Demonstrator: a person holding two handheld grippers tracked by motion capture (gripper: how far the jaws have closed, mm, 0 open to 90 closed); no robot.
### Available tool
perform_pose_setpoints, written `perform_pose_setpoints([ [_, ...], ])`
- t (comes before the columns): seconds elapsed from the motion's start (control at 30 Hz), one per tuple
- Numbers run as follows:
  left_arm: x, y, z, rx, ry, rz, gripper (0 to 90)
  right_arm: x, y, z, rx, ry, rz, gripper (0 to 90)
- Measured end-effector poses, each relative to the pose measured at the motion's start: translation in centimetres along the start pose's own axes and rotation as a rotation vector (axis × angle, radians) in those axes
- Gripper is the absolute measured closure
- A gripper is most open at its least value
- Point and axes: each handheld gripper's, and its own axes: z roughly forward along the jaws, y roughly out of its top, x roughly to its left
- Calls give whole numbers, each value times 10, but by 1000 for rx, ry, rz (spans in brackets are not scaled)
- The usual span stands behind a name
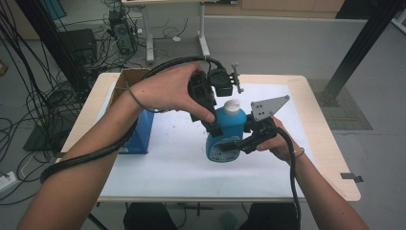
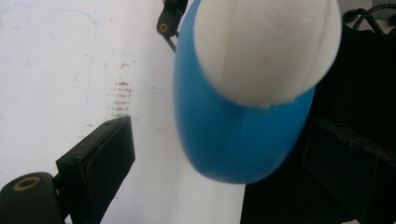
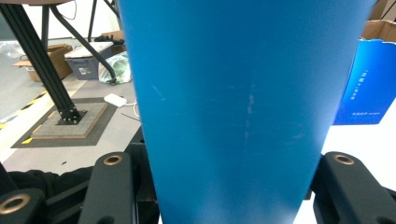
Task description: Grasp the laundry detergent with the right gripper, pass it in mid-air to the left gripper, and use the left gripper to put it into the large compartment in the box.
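**Blue bottle held over the table**

Our right claw [image 1: 234, 143] is clenched on the smooth blue plastic bottle [image 1: 226, 134], upright above the white-covered table [image 1: 158, 167]. Our left claw [image 1: 215, 125] stands released, straddling the bottle's shoulder under its rounded white cap [image 2: 266, 46].

- A blue carton [image 1: 141, 133] stands on the surface's left part, on the white sheet [image 1: 163, 167] that covers most of the surface [image 1: 330, 158].
- An open brown cardboard box [image 1: 125, 79] sits just behind the blue carton.
- Black cables [image 1: 28, 100] lie tangled on the floor at left.
- A black frame post [image 1: 356, 50] rises at right from a dark floor mat [image 1: 347, 112].
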Motion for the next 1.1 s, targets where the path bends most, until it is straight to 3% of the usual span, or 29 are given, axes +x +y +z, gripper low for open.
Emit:
perform_pose_setpoints([
  [0.33,-2,5,4,-1,-12,26,91,-2,1,9,20,12,-1,445],
  [1.1,-4,11,12,13,-14,33,91,-3,4,15,27,13,-5,446],
])
